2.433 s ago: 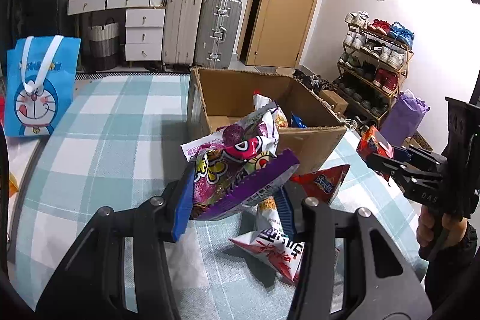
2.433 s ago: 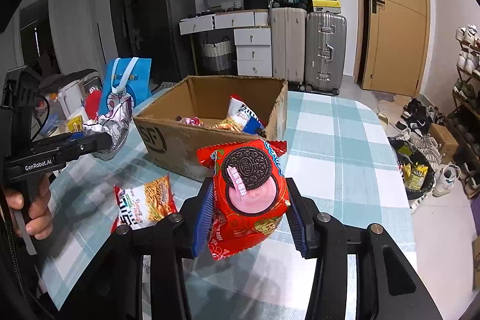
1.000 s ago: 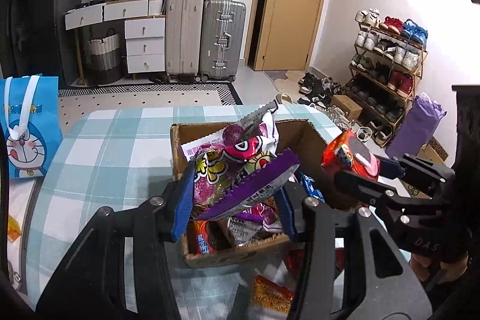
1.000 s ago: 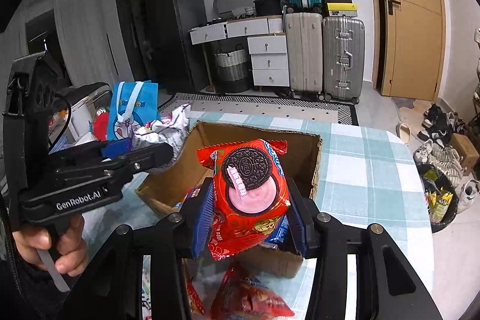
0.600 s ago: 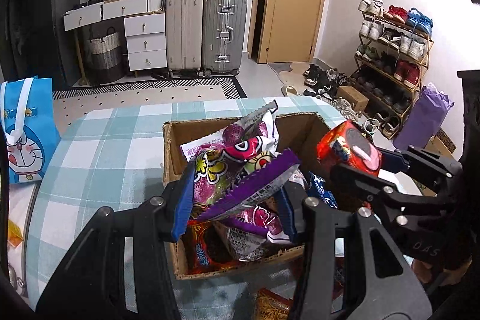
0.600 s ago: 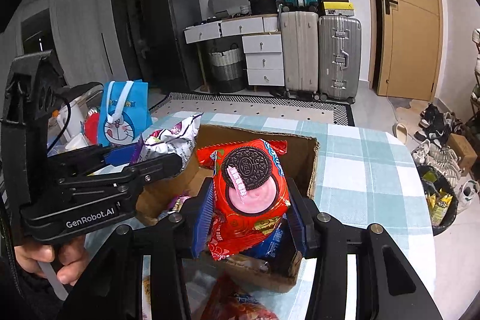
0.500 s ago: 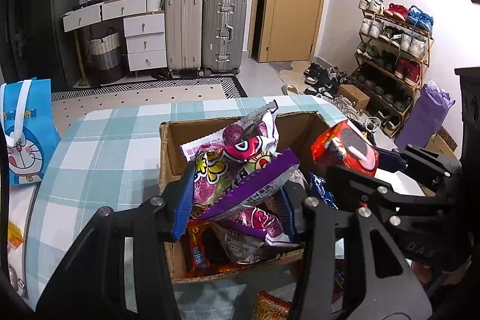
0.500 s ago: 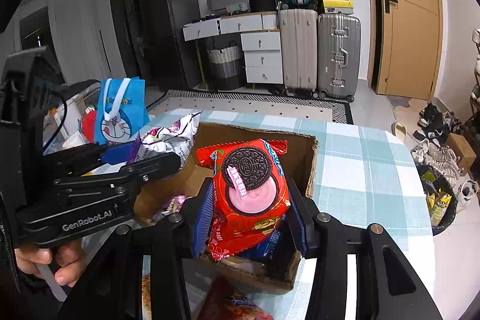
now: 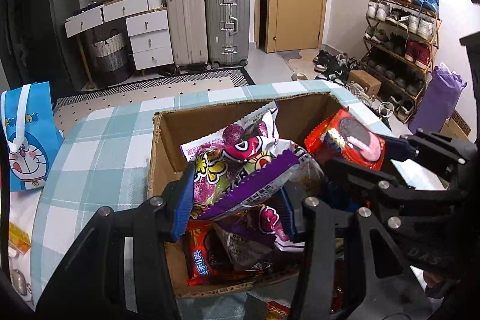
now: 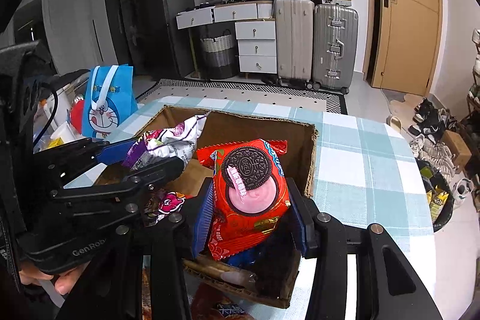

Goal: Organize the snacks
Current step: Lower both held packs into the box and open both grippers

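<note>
A purple-and-white crinkled snack bag (image 9: 240, 170) is held in the left gripper (image 9: 234, 206) and a red foil Oreo packet (image 10: 249, 188) in the right gripper (image 10: 250, 218), both above the open brown cardboard box (image 9: 168, 128); release is best made low, clear of the walls.

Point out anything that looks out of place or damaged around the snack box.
The cardboard box has ragged, torn top edges. At least one snack packet lies on the checked tablecloth outside the box, by its near wall. The snacks inside are heaped loosely, not in rows.
</note>
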The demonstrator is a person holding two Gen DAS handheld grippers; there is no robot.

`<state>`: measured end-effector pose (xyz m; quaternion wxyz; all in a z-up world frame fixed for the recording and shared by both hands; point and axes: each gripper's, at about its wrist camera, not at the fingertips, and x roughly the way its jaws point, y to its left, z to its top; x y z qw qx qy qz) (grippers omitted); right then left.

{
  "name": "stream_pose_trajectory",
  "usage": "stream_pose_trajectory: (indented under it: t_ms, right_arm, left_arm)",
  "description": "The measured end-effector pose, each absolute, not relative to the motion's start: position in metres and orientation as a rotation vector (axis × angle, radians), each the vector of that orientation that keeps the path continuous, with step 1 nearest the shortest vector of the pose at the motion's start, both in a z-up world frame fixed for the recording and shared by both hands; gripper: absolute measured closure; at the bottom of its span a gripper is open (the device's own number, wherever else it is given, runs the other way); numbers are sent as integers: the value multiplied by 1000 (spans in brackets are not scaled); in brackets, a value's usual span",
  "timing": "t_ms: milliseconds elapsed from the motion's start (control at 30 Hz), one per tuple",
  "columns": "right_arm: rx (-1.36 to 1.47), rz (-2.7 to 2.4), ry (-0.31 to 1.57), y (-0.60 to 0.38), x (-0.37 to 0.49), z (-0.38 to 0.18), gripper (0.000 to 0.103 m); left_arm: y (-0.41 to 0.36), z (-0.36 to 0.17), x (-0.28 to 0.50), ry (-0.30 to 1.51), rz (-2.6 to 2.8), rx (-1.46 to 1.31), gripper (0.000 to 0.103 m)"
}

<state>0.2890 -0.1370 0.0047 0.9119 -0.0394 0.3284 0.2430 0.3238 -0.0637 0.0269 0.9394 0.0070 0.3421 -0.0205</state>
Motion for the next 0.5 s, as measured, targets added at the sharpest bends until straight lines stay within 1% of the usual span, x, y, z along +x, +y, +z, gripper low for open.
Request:
stream_pose_trajectory:
  t_ms: [200,267,300,333,367,400,433,467,500]
  right_arm:
    - [-48,544,671,-138,290,6,57]
    - [-40,573,658,-138,287,10,52]
    - [-42,576,645,-138,285,13,52]
    - [-48,572,628,-139,281,16,51]
    - [-50,568,617,-140,277,19,49]
    - [-36,574,598,-144,272,24,47]
    - [-22,592,584,-147,267,28,35]
    - [-12,603,571,-149,261,32,18]
    - [1,605,550,-154,253,36,10]
  left_arm:
    - [-61,26,329,699,-32,-14,56]
    - [-59,32,327,691,-43,-26,52]
    - [-56,35,324,685,-46,-32,43]
    - [-53,39,320,679,-46,-42,28]
    - [-51,44,314,668,-48,-55,21]
    - [-47,49,307,652,-52,-64,17]
    - [-45,54,300,635,-59,-70,16]
    - [-42,58,292,630,-65,-70,15]
    - [-39,61,285,629,-67,-70,10]
